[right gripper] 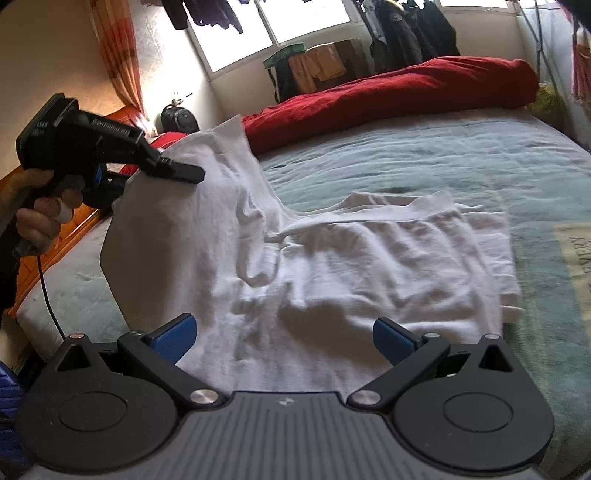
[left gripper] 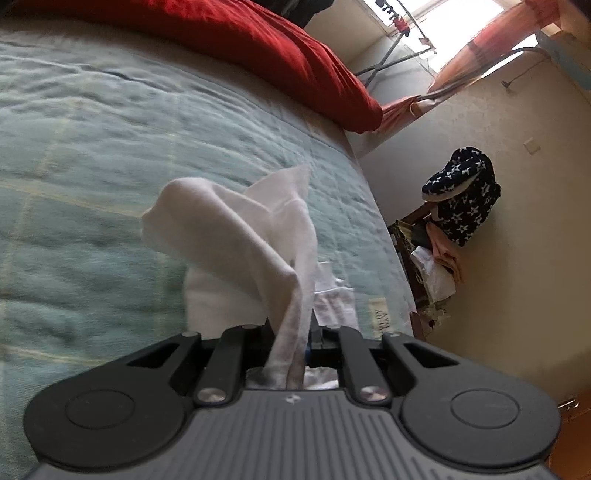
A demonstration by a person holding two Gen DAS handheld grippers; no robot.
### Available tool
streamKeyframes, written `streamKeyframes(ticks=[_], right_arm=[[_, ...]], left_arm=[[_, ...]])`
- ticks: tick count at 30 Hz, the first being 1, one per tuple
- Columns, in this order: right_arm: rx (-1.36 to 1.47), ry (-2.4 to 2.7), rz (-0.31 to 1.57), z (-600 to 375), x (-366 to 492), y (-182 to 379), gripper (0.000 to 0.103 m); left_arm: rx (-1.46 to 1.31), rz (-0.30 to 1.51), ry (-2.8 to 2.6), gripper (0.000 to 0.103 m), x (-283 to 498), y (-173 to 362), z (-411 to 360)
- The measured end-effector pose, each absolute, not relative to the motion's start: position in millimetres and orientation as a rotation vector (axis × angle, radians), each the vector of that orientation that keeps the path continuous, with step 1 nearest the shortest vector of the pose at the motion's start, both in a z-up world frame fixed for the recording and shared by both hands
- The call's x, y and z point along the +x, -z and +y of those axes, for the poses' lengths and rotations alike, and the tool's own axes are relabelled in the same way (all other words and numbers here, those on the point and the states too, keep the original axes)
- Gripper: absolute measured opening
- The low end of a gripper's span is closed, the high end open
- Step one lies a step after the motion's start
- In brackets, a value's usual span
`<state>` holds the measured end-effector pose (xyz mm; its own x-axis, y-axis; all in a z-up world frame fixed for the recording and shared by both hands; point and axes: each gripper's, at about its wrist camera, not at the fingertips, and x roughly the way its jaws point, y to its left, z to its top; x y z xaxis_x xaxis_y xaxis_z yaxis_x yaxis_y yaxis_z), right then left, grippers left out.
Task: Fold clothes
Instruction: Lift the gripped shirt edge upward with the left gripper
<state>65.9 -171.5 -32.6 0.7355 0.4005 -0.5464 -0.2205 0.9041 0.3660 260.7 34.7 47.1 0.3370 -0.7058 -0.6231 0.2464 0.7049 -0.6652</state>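
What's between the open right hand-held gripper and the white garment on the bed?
Nothing visible. The right hand-held gripper hovers open directly over the white cotton garment; the left hand-held gripper lifts its far-left edge, clear of the path.

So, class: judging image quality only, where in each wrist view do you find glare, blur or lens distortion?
Left wrist view: the window is blown out, the white garment is soft, and the bed edge bows. Right wrist view: the windows glare, the left gripper shows sharp, and the frame corners go dark.
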Motion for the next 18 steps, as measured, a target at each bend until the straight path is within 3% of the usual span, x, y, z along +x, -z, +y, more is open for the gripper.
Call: streamKeyframes(ticks=[18], right_arm=[[0.346, -0.215, 0.595, -239.6, 21.7, 33.9, 0.103]], left_arm=[[-0.417, 1.13, 0.67, 0.01, 269.2, -35.9, -89.4]])
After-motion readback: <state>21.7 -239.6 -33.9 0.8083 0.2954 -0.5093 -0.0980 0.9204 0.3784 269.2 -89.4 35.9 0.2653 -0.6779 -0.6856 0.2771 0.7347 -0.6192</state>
